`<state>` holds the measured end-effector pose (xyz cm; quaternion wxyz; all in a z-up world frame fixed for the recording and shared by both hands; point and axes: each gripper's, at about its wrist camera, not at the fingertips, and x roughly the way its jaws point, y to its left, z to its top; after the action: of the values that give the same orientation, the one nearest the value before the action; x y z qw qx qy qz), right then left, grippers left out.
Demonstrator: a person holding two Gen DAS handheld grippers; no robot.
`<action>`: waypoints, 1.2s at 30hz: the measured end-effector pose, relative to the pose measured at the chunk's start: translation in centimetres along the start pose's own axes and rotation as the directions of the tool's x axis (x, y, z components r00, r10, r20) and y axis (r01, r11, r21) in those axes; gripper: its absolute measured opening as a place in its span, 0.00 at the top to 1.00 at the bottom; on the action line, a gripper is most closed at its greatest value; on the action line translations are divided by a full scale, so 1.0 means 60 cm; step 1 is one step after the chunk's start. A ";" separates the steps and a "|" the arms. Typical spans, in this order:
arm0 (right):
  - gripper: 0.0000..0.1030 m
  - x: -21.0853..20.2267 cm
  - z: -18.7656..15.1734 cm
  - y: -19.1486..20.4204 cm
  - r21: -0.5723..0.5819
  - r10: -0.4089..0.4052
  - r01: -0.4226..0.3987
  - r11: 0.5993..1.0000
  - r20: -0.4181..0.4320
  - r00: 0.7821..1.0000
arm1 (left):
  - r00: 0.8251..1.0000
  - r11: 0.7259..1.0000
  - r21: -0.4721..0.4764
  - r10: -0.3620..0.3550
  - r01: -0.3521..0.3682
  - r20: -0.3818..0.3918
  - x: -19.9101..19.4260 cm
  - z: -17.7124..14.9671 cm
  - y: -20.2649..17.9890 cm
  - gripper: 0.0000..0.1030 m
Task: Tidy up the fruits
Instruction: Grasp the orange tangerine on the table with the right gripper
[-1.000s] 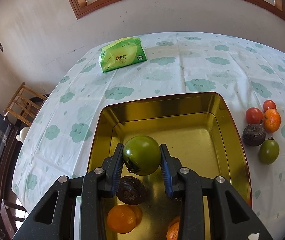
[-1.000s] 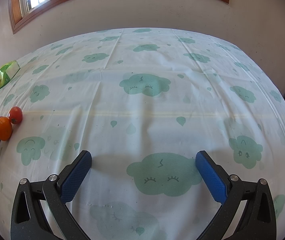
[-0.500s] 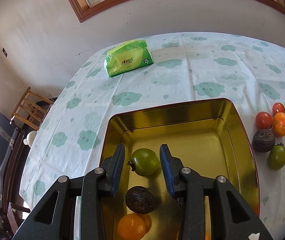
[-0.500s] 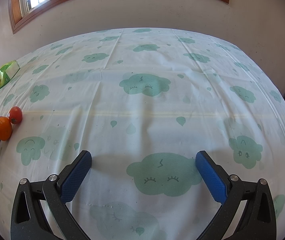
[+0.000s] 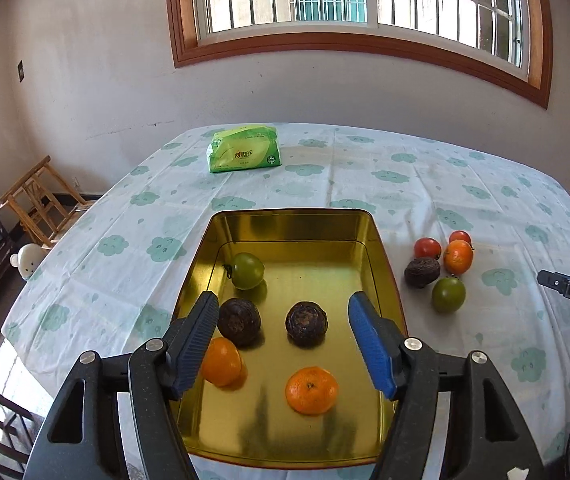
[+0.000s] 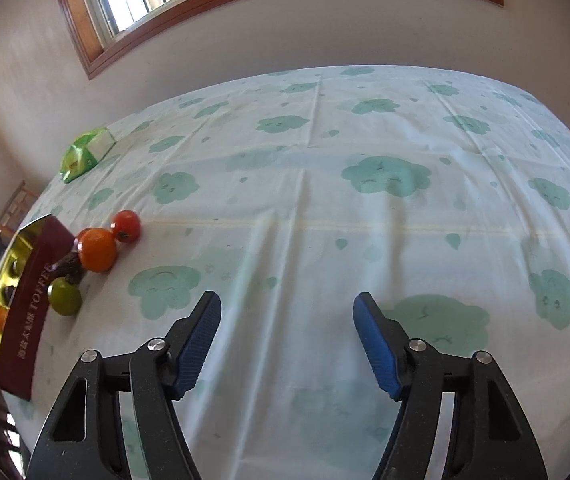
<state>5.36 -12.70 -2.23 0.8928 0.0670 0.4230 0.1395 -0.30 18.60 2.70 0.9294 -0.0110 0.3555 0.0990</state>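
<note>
We look across a surface [image 5: 425,184] draped in a pale cloth printed with green clouds, set under a wood-framed window [image 5: 349,0], with a green tissue pack [image 5: 244,153] lying near its far edge. In the left wrist view, a gold tin tray [image 5: 381,256] sits on the cloth and holds five fruits: a green tomato [image 5: 247,270] toward the far left corner, two dark wrinkled fruits [image 5: 306,323] side by side in the middle, and two oranges [image 5: 311,390] nearer us. Our left gripper [image 5: 283,340] hangs above the tray with its jaws spread wide and nothing between them. To the right of the tray, on the cloth, a cluster of five more fruits waits: two red tomatoes [image 5: 427,247], an orange, a dark fruit and a second green tomato [image 5: 448,294].

From the right wrist view, the right gripper [image 6: 287,344] hangs over bare cloth, jaws likewise wide and empty. The same cluster lies well off to the left, just beside the tray's maroon outer wall, with the mandarin [image 6: 97,250] and the small red tomato [image 6: 125,225] most plainly seen.
</note>
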 end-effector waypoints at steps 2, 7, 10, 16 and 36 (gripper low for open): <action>0.45 0.000 0.004 0.055 -0.036 0.108 -0.108 0.993 -0.003 0.994 | 1.000 1.000 0.004 -0.013 0.013 0.007 -0.019 -0.013 -0.005 0.38; 0.48 0.030 0.030 0.164 -0.068 0.286 -0.291 0.954 -0.072 0.956 | 0.999 0.999 0.008 -0.042 0.042 0.001 -0.050 -0.035 -0.006 0.37; 0.48 0.055 0.038 0.193 -0.042 0.308 -0.313 0.949 -0.097 0.946 | 1.000 0.999 0.024 -0.029 0.029 0.010 -0.063 -0.046 -0.002 0.33; 0.50 0.097 0.042 0.206 0.031 0.316 -0.315 0.949 -0.127 0.940 | 1.000 0.999 0.034 -0.012 0.012 0.017 -0.068 -0.057 0.014 0.31; 0.85 0.052 0.040 0.199 0.004 0.300 -0.300 0.954 -0.078 0.951 | 1.000 0.999 -0.049 0.023 -0.023 -0.006 -0.069 -0.087 0.064 0.31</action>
<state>6.80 -0.36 -0.13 0.8443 0.1215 0.4419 0.2776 -7.49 21.17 1.72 0.9267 -0.0297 0.3555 0.1184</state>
